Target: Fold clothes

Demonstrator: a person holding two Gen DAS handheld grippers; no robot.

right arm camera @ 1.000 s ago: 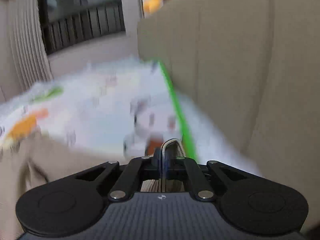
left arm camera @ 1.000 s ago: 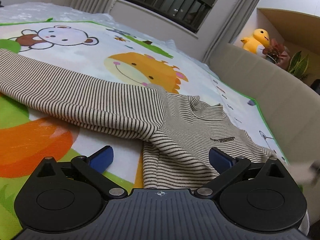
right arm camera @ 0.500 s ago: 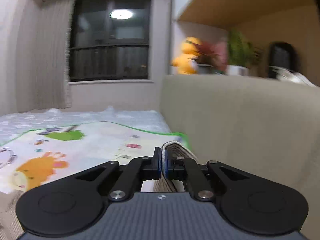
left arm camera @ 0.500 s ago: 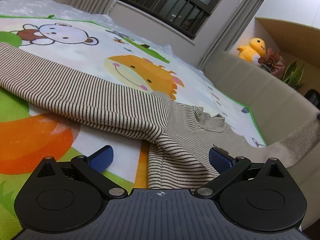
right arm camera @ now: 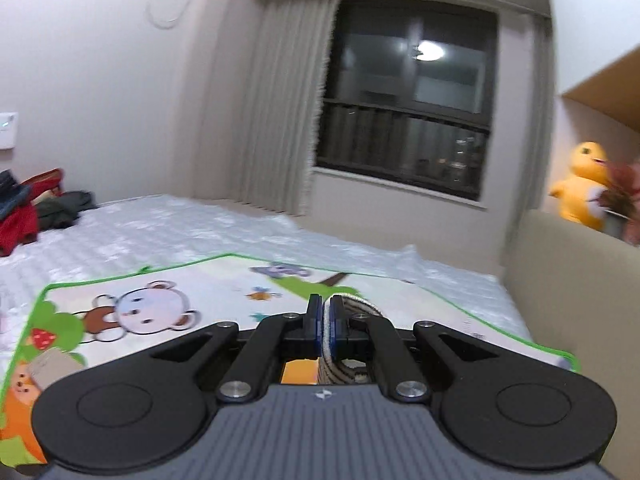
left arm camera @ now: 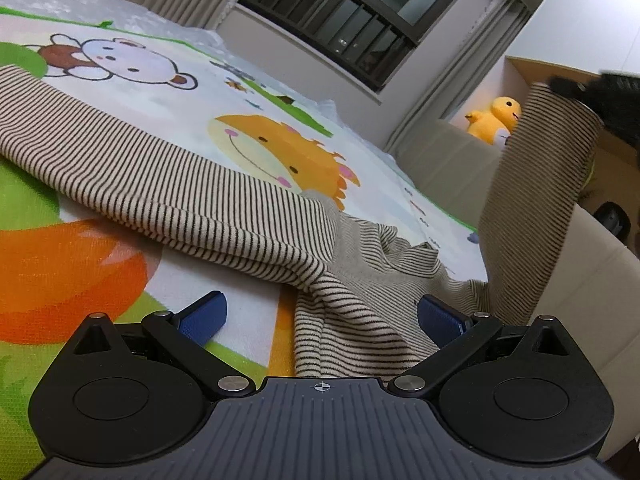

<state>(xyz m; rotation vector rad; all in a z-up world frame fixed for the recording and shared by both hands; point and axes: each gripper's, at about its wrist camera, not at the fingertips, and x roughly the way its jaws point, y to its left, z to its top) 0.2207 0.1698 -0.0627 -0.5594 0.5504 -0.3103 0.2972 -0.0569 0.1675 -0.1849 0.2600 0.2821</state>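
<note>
Striped sweater (left arm camera: 248, 216) lies on the cartoon play mat (left arm camera: 132, 80) spread over the bed; one sleeve runs flat across the mat toward the bear print, body bunched just ahead of the left gripper (left arm camera: 320, 314).

Left gripper: fingers spread wide, holding nothing. Sweater hem sits between them but the blue pads (left arm camera: 204, 312) stand clear of the cloth.

Right gripper (right arm camera: 326, 326): fingers closed tight on the cuff of the other sleeve (left arm camera: 536, 208). In the left wrist view that sleeve hangs lifted, a taut band rising from the sweater's body up to the gripper at the frame's upper right, on the side of the beige headboard (left arm camera: 452, 160).

Step in hand, as I judge it: carrying the lifted sleeve across the sweater's body to fold it in.

Doing it well:
- Keep the cuff pinched until it lies on the torso.
- Swing the sleeve over with light tension only, so the body is not dragged along the mat.
- Left gripper could press or pin the hem nearest it as anchor.
- Lay the sleeve flat, no twist, roughly level with the shoulder line.
</note>
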